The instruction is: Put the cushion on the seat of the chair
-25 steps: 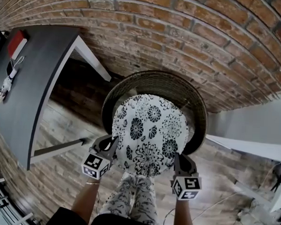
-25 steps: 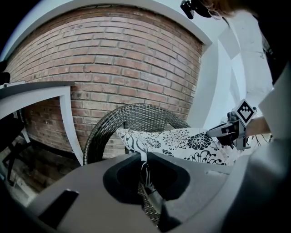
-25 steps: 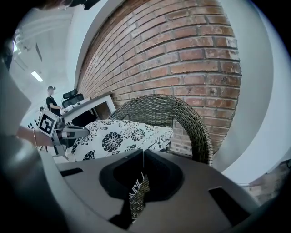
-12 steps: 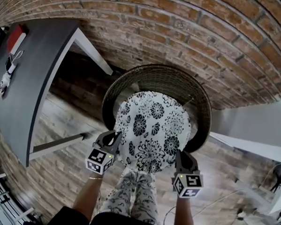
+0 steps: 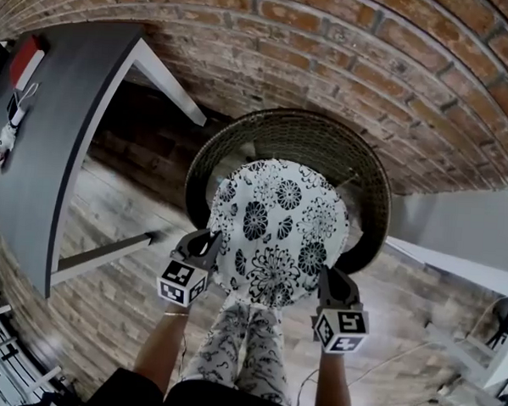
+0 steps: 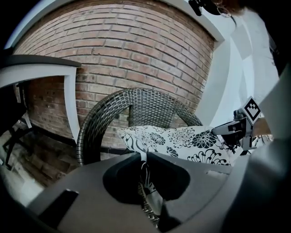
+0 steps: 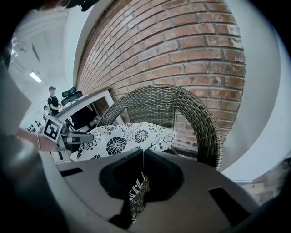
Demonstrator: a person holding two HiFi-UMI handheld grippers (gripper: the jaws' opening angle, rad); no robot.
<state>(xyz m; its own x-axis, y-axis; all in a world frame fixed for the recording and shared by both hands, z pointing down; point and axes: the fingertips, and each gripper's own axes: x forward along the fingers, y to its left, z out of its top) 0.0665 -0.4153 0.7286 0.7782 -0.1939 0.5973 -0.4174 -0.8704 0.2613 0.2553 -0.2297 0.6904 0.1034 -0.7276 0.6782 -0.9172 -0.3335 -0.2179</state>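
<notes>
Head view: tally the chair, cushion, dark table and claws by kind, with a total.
Wicker chair: 1
Floral cushion: 1
Dark table: 1
Claws: 2, the left claw and the right claw
Total: 5

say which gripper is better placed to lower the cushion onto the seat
Left, probably: both grip the cushion, but the left gripper is nearer the chair rim; the right gripper sits further back.
</notes>
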